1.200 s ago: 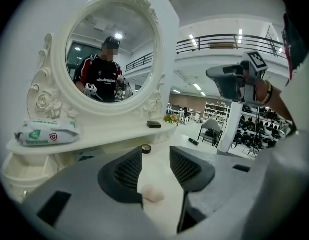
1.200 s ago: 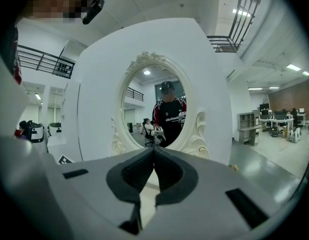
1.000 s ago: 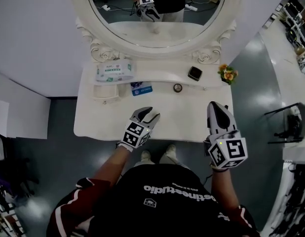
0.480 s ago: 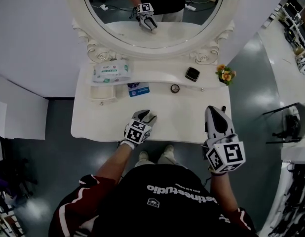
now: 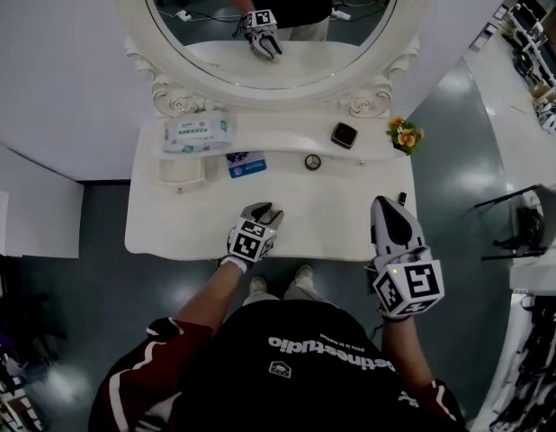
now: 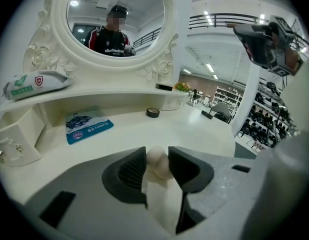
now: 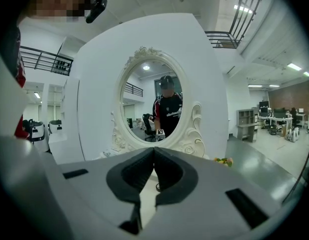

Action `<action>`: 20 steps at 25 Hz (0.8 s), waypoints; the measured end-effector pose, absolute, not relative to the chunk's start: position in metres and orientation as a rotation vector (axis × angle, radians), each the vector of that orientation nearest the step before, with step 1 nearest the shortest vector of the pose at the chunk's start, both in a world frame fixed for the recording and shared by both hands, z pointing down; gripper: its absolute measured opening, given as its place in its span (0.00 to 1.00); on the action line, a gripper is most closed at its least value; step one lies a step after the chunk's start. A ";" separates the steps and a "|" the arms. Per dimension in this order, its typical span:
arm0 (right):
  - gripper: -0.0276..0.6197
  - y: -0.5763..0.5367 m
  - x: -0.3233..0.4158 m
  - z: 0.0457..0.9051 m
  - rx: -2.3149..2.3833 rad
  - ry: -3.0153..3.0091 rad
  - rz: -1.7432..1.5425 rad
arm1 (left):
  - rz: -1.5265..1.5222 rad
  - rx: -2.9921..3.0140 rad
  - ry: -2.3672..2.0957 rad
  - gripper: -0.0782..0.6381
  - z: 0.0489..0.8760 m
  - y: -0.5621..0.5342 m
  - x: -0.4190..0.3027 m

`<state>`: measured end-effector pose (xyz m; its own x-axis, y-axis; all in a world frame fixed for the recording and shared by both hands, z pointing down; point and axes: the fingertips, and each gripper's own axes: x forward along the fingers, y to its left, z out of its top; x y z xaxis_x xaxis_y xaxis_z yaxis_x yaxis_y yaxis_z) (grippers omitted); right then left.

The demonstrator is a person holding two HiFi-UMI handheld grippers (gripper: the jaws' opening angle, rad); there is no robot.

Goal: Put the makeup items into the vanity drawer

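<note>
Left claw (image 5: 267, 211) was closing on the drawer knob (image 6: 157, 161) at the bench (image 5: 332, 210) front edge. Right claw (image 7: 154, 156) (pressed together, empty) hung over the right corner.

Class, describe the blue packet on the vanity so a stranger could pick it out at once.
Find the white vanity under the oval mirror. On its tabletop, below the shelf's left half, lies the blue packet. It alone is flat and blue; the wipes pack above is white and green.

Blk tee (image 5: 305, 376) (wht print), striped sleeve (image 5: 143, 372); grey left gripper (image 5: 267, 211), right gripper (image 5: 387, 202).
</note>
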<state>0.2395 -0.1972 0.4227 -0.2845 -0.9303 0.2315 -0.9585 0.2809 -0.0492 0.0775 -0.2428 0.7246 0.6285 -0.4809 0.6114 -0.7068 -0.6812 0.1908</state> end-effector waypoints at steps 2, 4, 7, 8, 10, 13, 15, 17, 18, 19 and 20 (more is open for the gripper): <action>0.05 -0.196 0.240 0.424 1.778 -2.384 0.268 | 0.751 2.443 -0.947 0.28 0.726 -0.242 0.078; 0.05 -0.194 0.239 0.424 1.779 -2.385 0.269 | 0.764 2.454 -0.956 0.24 0.728 -0.242 0.078; 0.05 -0.192 0.237 0.425 1.784 -2.389 0.275 | 0.771 2.462 -0.960 0.21 0.726 -0.240 0.076; 0.05 -0.192 0.236 0.425 1.785 -2.390 0.276 | 0.772 2.463 -0.958 0.21 0.725 -0.239 0.076; 0.05 -0.191 0.234 0.424 1.783 -2.391 0.275 | 0.767 2.472 -0.956 0.21 0.722 -0.238 0.075; 0.05 -0.189 0.231 0.423 1.783 -2.392 0.269 | 0.747 2.492 -0.956 0.21 0.712 -0.237 0.074; 0.05 -0.189 0.229 0.423 1.781 -2.392 0.266 | 0.743 2.502 -0.954 0.21 0.705 -0.235 0.073; 0.05 -0.188 0.226 0.422 1.778 -2.394 0.261 | 0.738 2.506 -0.952 0.21 0.699 -0.233 0.070; 0.05 -0.188 0.224 0.421 1.776 -2.397 0.258 | 0.728 2.511 -0.956 0.21 0.695 -0.233 0.069; 0.05 -0.188 0.222 0.421 1.773 -2.399 0.255 | 0.713 2.517 -0.965 0.21 0.691 -0.234 0.067; 0.05 -0.188 0.219 0.420 1.770 -2.403 0.252 | 0.696 2.523 -0.976 0.21 0.687 -0.235 0.065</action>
